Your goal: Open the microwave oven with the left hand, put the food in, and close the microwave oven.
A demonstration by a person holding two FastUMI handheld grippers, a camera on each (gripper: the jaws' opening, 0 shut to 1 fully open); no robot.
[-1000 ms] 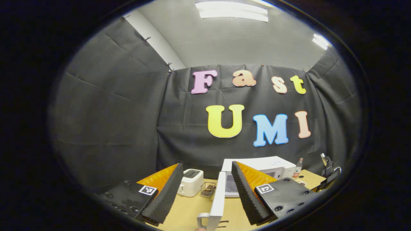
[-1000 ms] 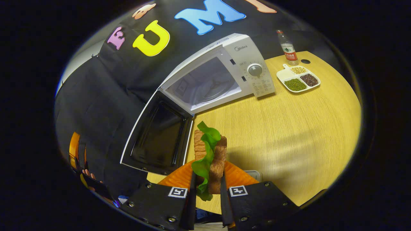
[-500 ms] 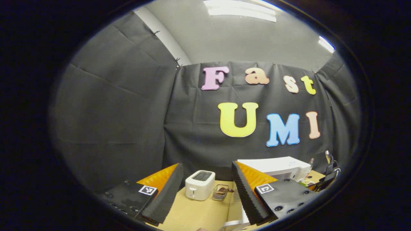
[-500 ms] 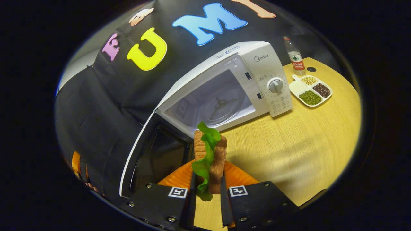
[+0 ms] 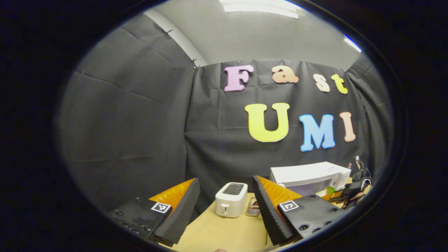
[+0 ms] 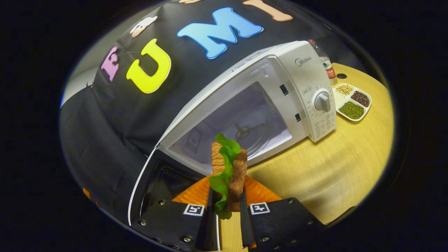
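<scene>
The white microwave oven [image 6: 301, 70] stands on the wooden table with its door [image 6: 154, 182] swung wide to the left and its cavity with the glass turntable [image 6: 245, 133] showing. My right gripper [image 6: 225, 206] is shut on the food, a sandwich of two bread slices with green lettuce [image 6: 227, 168], held upright just in front of the cavity's lower edge. My left gripper [image 5: 224, 206] is open, holds nothing, and points at the booth wall left of the microwave [image 5: 308, 175]. The right gripper with the food [image 5: 330, 190] shows small by the microwave's front.
A white toaster [image 5: 231, 203] and a small wire rack [image 5: 252, 209] sit on the table [image 5: 224, 234] ahead of my left gripper. Right of the microwave lie a divided white dish of beans [image 6: 351, 101] and a water bottle [image 6: 327, 66].
My right gripper has carried the sandwich closer to the open cavity. My left gripper has swung left, away from the door, which has slid out of its view.
</scene>
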